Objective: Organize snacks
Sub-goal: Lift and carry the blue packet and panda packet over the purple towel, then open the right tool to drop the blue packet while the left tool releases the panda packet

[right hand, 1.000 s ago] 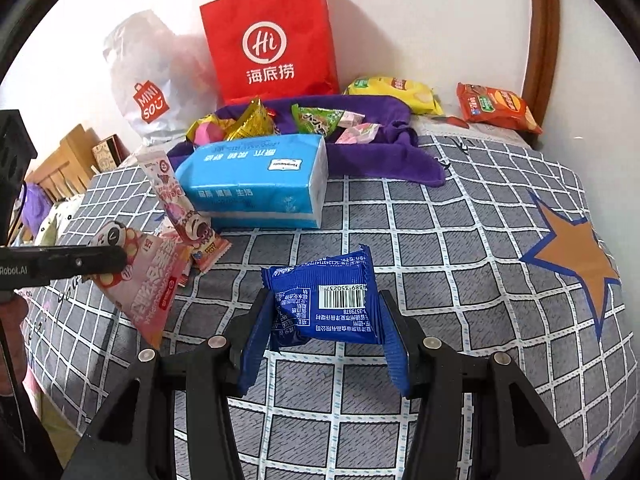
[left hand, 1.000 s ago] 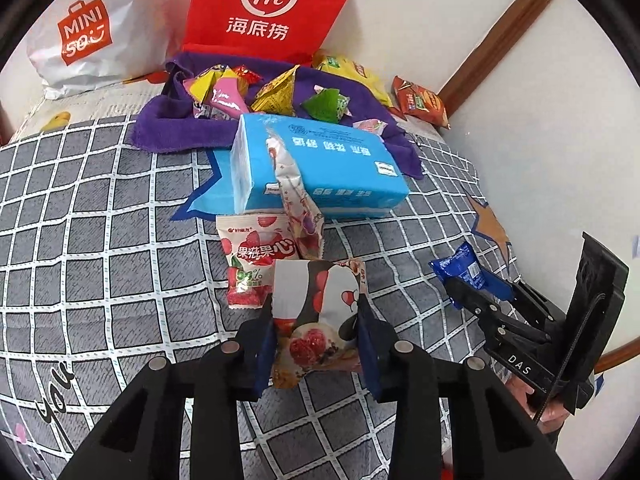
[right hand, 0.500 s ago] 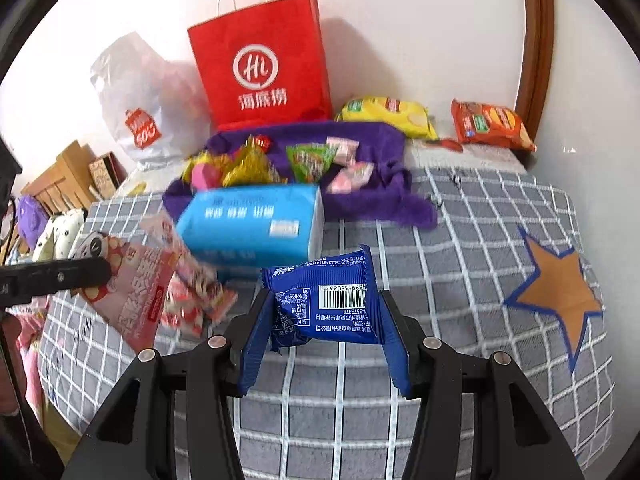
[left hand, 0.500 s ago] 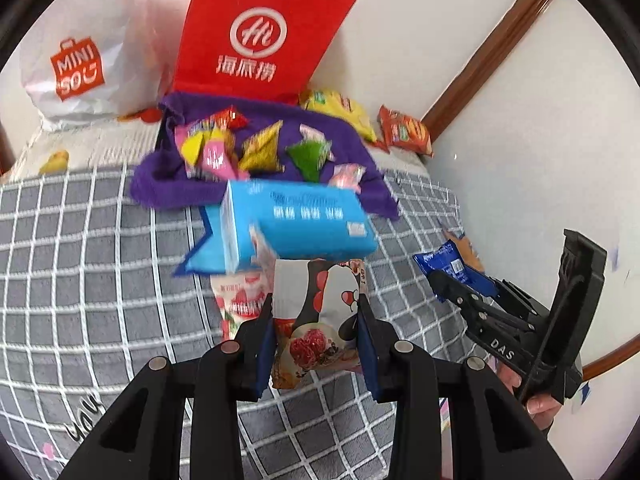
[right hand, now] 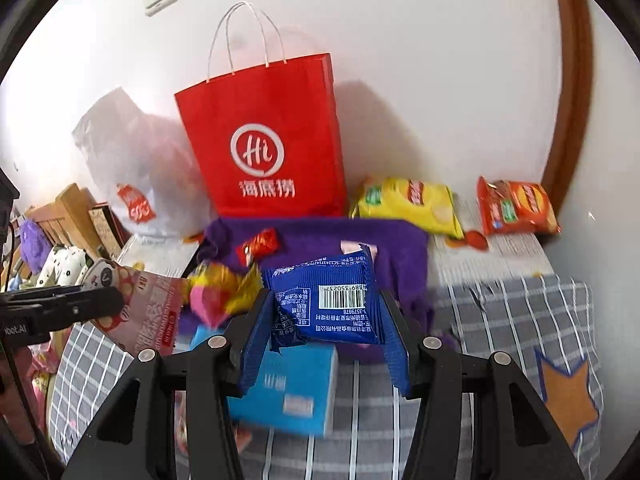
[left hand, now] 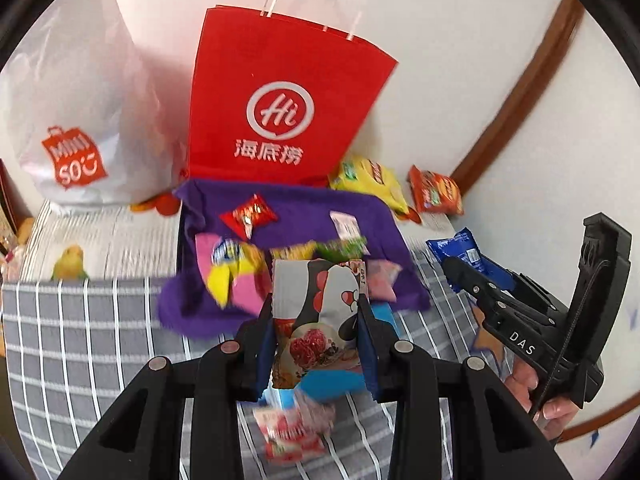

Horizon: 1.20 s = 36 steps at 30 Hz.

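My left gripper (left hand: 316,336) is shut on a pink-and-white cartoon snack packet (left hand: 320,312), held in the air above the blue tissue pack (left hand: 332,380). My right gripper (right hand: 324,332) is shut on a blue snack packet with a barcode (right hand: 328,300), also lifted; it shows at the right of the left wrist view (left hand: 456,248). The left gripper's packet shows at the left of the right wrist view (right hand: 148,312). Behind both, several small snacks lie on a purple cloth (left hand: 296,208), and a red paper bag (left hand: 280,108) stands against the wall.
A white Miniso plastic bag (left hand: 76,128) stands left of the red bag. A yellow chip bag (right hand: 408,204) and an orange chip bag (right hand: 516,208) lie by the wall at right. A pink strawberry packet (left hand: 288,432) lies on the checked bedspread (left hand: 80,340).
Both grippers have risen and moved toward the red bag with their packets. The tissue pack and the packets on the bedspread now lie lower in view.
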Tool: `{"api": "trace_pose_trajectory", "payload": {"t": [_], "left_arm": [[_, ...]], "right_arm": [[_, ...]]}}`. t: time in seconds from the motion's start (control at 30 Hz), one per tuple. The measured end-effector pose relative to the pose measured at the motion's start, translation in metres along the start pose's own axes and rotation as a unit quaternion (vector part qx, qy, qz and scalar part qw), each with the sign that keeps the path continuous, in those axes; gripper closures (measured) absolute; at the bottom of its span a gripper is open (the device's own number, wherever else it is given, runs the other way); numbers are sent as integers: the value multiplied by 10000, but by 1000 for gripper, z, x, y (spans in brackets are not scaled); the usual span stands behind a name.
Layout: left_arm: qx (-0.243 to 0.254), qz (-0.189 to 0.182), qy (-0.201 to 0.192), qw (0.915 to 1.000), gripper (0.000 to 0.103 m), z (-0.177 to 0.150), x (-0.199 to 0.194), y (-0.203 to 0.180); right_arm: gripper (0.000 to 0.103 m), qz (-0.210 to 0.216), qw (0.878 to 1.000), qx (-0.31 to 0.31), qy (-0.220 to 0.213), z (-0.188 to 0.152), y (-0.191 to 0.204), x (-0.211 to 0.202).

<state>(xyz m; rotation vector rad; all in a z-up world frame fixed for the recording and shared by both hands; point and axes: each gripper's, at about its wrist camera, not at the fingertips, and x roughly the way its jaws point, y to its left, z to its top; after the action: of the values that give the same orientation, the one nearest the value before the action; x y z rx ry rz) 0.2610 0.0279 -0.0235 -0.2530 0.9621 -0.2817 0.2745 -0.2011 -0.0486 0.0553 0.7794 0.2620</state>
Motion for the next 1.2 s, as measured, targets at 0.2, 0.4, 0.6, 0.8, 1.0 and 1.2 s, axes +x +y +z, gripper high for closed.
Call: {"api": "trace_pose_trajectory", "payload": {"t": [0.2,0.4,0.6,0.8,1.0,1.2], "left_arm": [[-91,128,50,9999,69,36,36,8],[-285,65,179,9994,69,55,72,24],[-417,320,230,9983,69,58,99,41],[-253,601,196,9977,69,58,107,48],[-418,366,328,9979,69,58,114,52],[-540,185,535,9969,69,55,120,51]], "right_arm": [[52,10,9999,-31,122,34,-1,52],[52,62,9993,39,379,40,-11,98],[52,-11,9980,-66,636,31,-21,126],[52,121,9960,147,870,26,-38,143],[52,215,9937,244,1069,20,-38,160],[51,169,9922,67,1232,15,-25,170]]}}
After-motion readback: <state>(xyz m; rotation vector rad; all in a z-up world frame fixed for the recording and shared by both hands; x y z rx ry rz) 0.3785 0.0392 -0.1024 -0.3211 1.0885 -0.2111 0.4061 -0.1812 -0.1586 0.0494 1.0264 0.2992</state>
